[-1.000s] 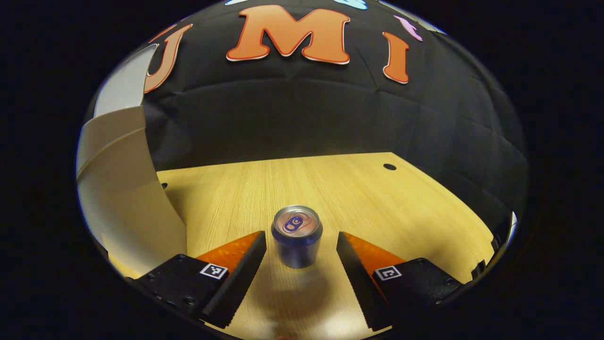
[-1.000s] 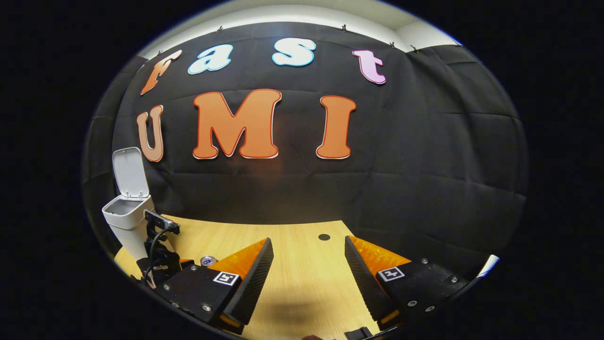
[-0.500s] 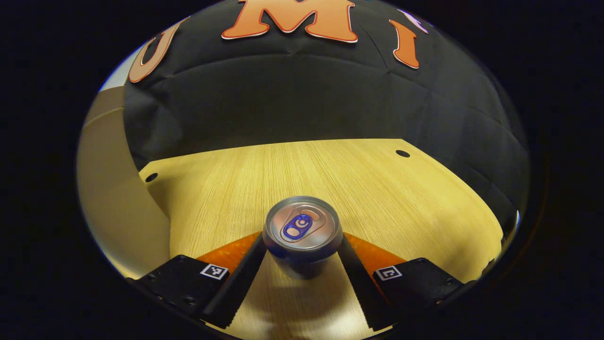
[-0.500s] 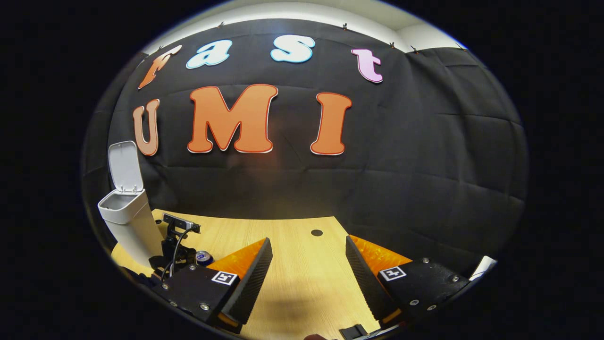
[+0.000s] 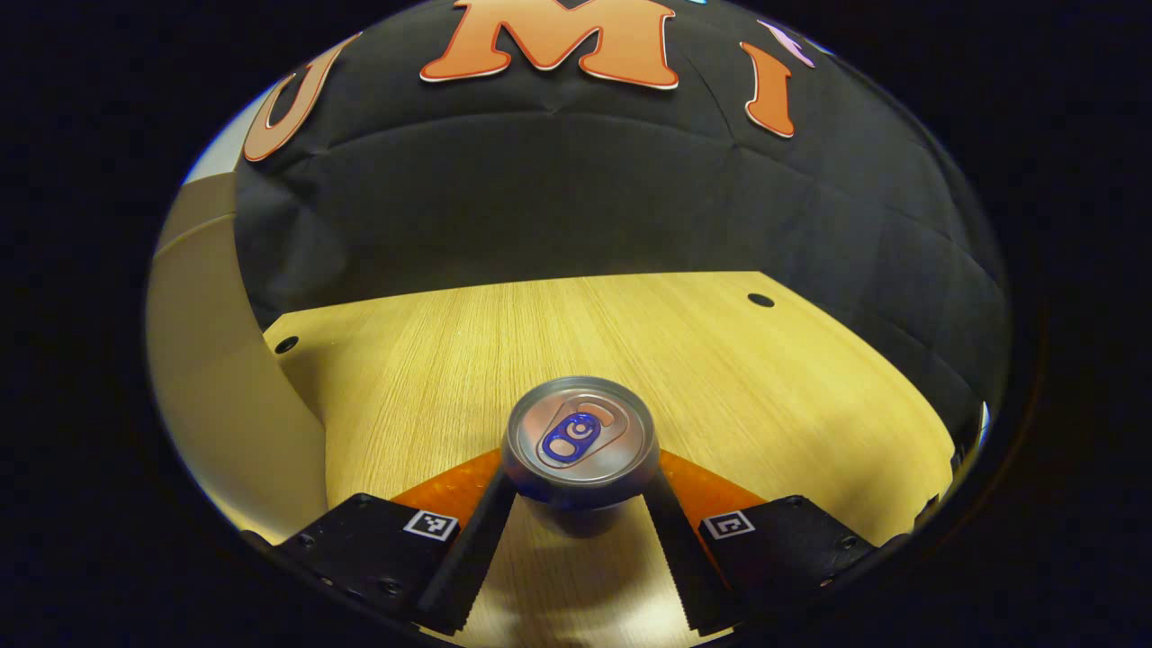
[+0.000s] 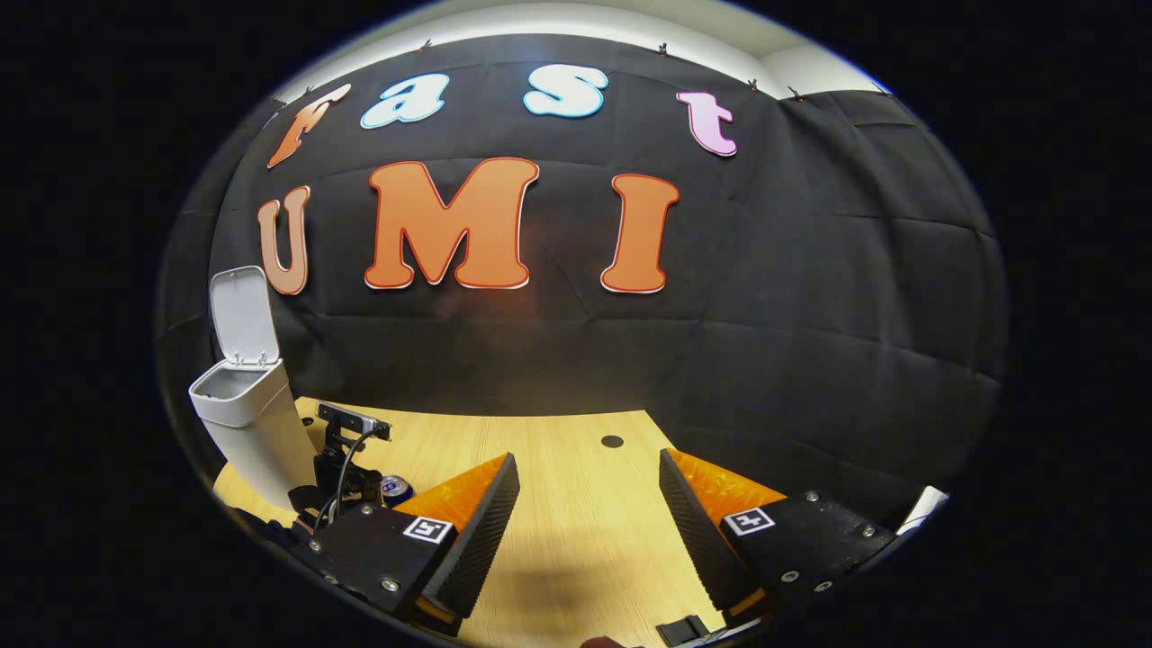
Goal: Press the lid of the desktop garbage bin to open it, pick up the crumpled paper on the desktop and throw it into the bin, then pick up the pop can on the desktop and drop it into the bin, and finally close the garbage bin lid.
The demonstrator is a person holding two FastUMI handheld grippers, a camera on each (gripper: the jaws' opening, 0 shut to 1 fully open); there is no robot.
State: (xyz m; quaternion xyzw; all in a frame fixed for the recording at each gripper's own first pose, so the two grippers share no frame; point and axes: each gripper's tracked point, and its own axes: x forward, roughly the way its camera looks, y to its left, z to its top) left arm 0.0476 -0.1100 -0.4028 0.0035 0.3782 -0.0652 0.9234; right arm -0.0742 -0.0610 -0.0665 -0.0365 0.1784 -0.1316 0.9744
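Note:
A blue pop can (image 5: pixel 579 441) with a silver top stands upright between the fingers of my left gripper (image 5: pixel 580 481), which is shut on its sides. The white bin's wall (image 5: pixel 216 378) rises close on the left. In the right gripper view the bin (image 6: pixel 252 432) stands at the far left with its lid (image 6: pixel 243 315) swung up. The can (image 6: pixel 394 489) shows small beside it, behind the left gripper's housing (image 6: pixel 342 459). My right gripper (image 6: pixel 589 457) hangs open over the table with nothing between its fingers.
The wooden table (image 5: pixel 720 378) runs back to the black cloth wall. Two small round holes (image 5: pixel 760 300) (image 5: pixel 286 344) sit near its far edge. Bare wood lies to the right of the can.
My left gripper moved forward around the can and its fingers closed onto the can's sides. The right gripper has barely shifted.

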